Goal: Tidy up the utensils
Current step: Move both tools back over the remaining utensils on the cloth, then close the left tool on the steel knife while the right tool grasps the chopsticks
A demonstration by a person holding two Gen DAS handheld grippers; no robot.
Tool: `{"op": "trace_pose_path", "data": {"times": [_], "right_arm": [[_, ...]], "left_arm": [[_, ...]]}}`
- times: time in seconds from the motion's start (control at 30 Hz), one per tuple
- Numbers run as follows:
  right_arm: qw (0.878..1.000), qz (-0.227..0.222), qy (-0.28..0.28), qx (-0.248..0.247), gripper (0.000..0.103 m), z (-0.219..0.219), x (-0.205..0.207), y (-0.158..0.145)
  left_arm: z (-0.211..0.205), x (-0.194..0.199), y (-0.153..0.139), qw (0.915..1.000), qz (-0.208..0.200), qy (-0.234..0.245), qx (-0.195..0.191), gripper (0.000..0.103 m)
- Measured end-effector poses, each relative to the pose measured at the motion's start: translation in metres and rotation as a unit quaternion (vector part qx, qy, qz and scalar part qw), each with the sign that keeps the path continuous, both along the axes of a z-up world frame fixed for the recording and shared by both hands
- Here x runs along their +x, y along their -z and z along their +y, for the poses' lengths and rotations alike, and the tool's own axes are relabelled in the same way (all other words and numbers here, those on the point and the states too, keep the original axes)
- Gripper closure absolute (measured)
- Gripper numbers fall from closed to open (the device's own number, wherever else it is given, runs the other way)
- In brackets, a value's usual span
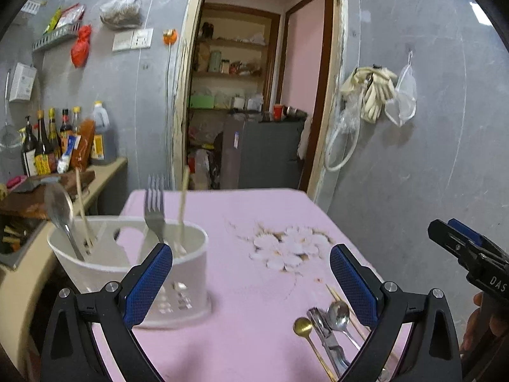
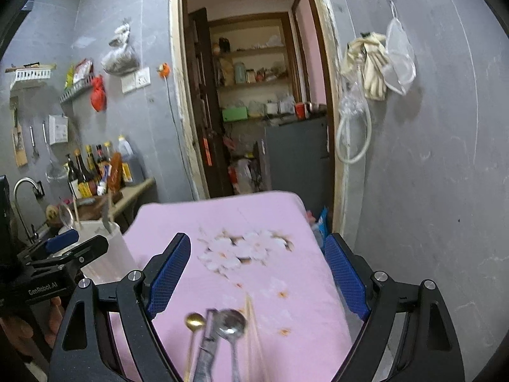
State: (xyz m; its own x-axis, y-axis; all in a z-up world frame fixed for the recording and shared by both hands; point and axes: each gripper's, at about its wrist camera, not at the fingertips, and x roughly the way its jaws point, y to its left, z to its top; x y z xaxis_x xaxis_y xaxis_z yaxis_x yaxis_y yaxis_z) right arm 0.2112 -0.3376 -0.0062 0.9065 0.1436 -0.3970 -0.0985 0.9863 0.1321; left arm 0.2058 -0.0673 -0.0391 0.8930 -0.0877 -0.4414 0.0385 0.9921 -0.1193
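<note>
2 grippers, both empty, so we're between pickups here. Biggest thing first: the table with its pink flowered cloth. On its left side stands the white holder, already carrying a big spoon, a fork and some chopsticks, all upright.

What's left lies loose near the front right of the cloth, well apart from the holder: metal tongs or similar (hard to tell), a steel spoon, a gold spoon and thin chopsticks, all packed side by side.

We reckon they're light, stiff and slippery, lying flat on soft cloth, so pinching across a handle mid-length looks safest, 1 at a time.

Our left gripper is tipped a bit downward with jaws spread wide, nothing between them. The right gripper sits the same way, fingers parted, with the loose pile just below it.
</note>
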Motion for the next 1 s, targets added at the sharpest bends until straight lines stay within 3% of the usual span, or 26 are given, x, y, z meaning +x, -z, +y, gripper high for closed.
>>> {"op": "trace_pose_path", "data": {"times": [0.3, 0.53, 0.63, 0.7, 0.83, 1.0], "right_arm": [[0.998, 0.055, -0.029, 0.011, 0.02, -0.024, 0.028, 0.061], [0.993, 0.099, -0.055, 0.019, 0.021, -0.028, 0.052, 0.101], [0.991, 0.114, -0.069, 0.023, 0.023, -0.025, 0.06, 0.113], [0.989, 0.123, -0.08, 0.023, 0.038, -0.021, 0.064, 0.119], [0.984, 0.147, -0.102, 0.021, 0.047, -0.012, 0.072, 0.131], [0.977, 0.172, -0.126, 0.015, 0.066, -0.001, 0.078, 0.14]], "left_arm": [[-0.025, 0.015, 0.049, 0.9983, 0.05, -0.028, 0.004, 0.003], [-0.037, 0.029, 0.073, 0.9956, 0.093, -0.009, 0.009, 0.005], [-0.043, 0.037, 0.082, 0.9931, 0.116, 0.011, 0.012, 0.021], [-0.046, 0.042, 0.088, 0.9907, 0.133, 0.025, 0.012, 0.028], [-0.049, 0.05, 0.097, 0.9859, 0.161, 0.047, 0.005, 0.041], [-0.05, 0.057, 0.106, 0.9804, 0.186, 0.066, -0.008, 0.061]]}}
